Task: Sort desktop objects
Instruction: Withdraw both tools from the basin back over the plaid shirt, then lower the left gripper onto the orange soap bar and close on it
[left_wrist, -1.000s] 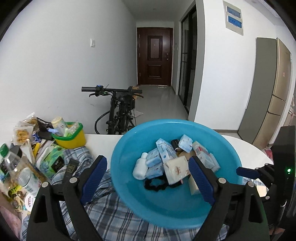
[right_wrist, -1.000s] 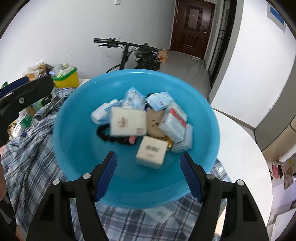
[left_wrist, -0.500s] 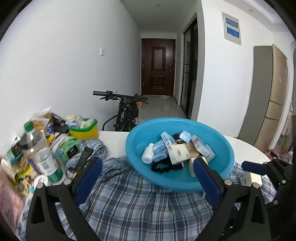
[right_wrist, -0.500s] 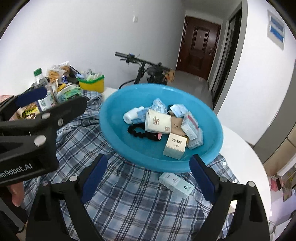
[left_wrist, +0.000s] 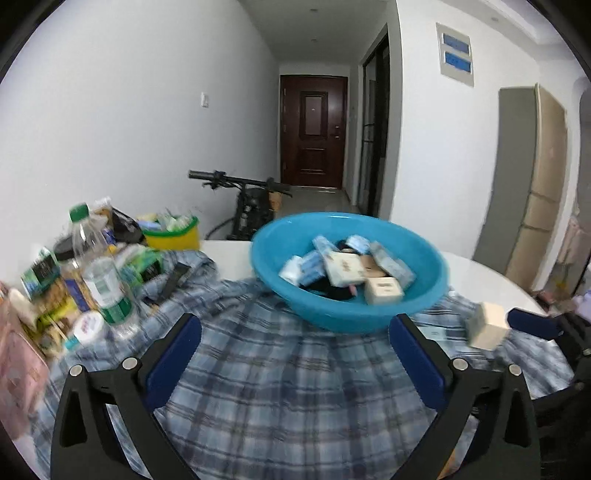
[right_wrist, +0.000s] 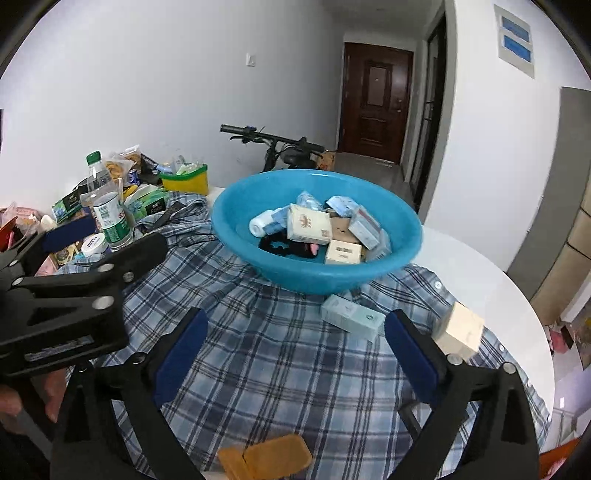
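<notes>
Both grippers stand with fingers wide apart and nothing between them, the left gripper (left_wrist: 293, 354) over bare plaid cloth, while the right gripper (right_wrist: 295, 343) has just been opening its jaws. Beyond them the blue basin (right_wrist: 402, 266) sits on the checked shirt (right_wrist: 280, 354) toward the far edge of the white desk (right_wrist: 480, 269), holding small boxes, a white bottle and a black band. A pale green box (right_wrist: 351, 317) lies just beside its near rim, a cream box (right_wrist: 460, 332) lies near the desk's right edge, and bottles and snack packets crowd the left edge.
</notes>
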